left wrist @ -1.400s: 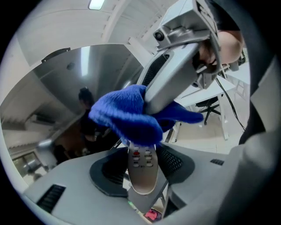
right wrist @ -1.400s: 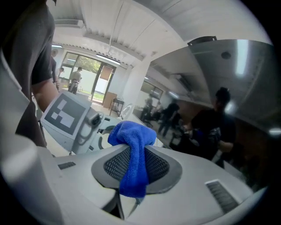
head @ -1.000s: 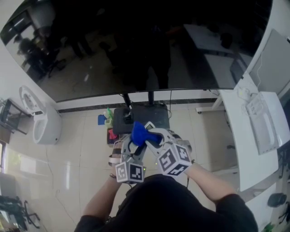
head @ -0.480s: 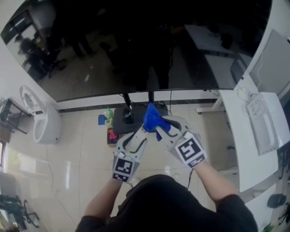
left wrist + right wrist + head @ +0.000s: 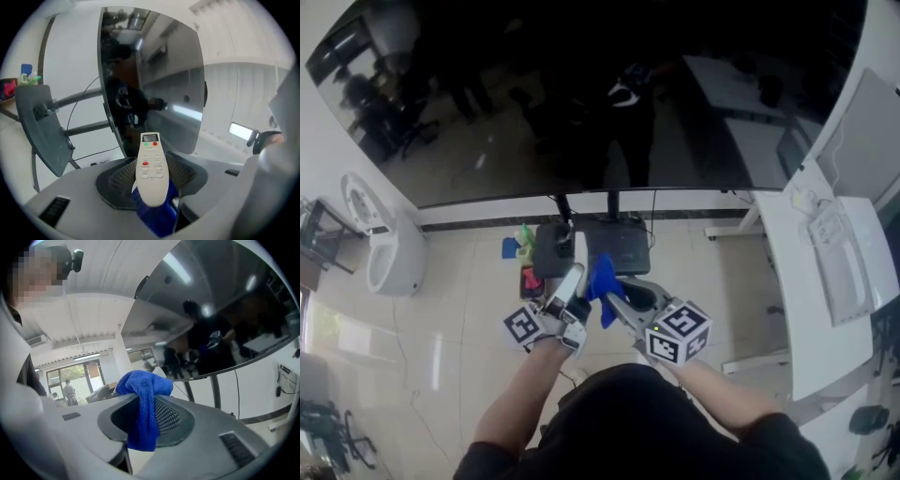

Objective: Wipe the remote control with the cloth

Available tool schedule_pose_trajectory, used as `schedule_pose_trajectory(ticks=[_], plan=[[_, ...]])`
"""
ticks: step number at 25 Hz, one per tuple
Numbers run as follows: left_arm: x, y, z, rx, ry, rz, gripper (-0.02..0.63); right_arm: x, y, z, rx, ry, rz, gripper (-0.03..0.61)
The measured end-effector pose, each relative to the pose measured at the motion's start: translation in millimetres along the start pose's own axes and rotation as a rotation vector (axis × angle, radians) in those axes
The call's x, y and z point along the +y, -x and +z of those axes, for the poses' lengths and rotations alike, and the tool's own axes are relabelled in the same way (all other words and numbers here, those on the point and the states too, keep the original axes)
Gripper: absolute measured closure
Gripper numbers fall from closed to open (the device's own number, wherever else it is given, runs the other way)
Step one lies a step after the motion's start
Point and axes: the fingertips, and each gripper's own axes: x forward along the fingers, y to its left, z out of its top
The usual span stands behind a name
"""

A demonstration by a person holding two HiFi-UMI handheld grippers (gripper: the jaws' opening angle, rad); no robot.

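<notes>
A white remote control [image 5: 151, 161] with red and green buttons stands upright between the pads of my left gripper [image 5: 152, 180], which is shut on its lower end. In the head view the remote [image 5: 573, 280] points away from me, in front of my chest. My right gripper [image 5: 614, 292] is shut on a bunched blue cloth [image 5: 602, 279], and the cloth lies against the remote's right side. In the right gripper view the cloth [image 5: 143, 390] drapes over and down between the jaws of the right gripper [image 5: 145, 420]. A fold of the cloth [image 5: 157, 213] shows beneath the remote.
A large dark TV screen [image 5: 581, 94] on a stand with a dark base [image 5: 614, 246] fills the far side. A white desk [image 5: 825, 281] runs along the right. A white appliance [image 5: 389, 253] stands at the left, with small coloured items [image 5: 520, 248] on the floor.
Both grippers have pulled back toward me and lower. The blue cloth slid forward along the remote, then came back down. The left gripper's marker cube has swung to the left.
</notes>
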Motion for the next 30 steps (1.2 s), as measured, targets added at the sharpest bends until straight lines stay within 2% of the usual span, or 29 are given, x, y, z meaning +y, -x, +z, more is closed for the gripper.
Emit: schedule_pose_trajectory(ticks=[5,13,17,20,23,27,30], plan=[[-6,0,-14,0.057,0.011,-0.031,0.411,7,-11,-11,0.032,-0.004,0.011,0.485],[-22,7,-51,0.221,0.017,-0.096,0.411,-25,-4,20,-0.035,0.007,-0.032,0.485],[-27,8,-62,0.244,0.021,-0.116,0.411,-33,1,42,-0.057,0.026,-0.047,0.485],[-25,8,-59,0.223,0.02,-0.112,0.411,-33,6,52,-0.089,0.039,-0.046,0.484],[-24,5,-39,0.147,0.014,-0.11,0.411,-21,12,44,-0.094,0.06,-0.027,0.484],[-23,0,-2,0.037,0.008,-0.095,0.411,10,8,18,-0.02,0.059,0.029,0.485],[-26,-3,9,0.01,0.007,-0.096,0.411,21,1,4,0.009,0.052,0.066,0.485]])
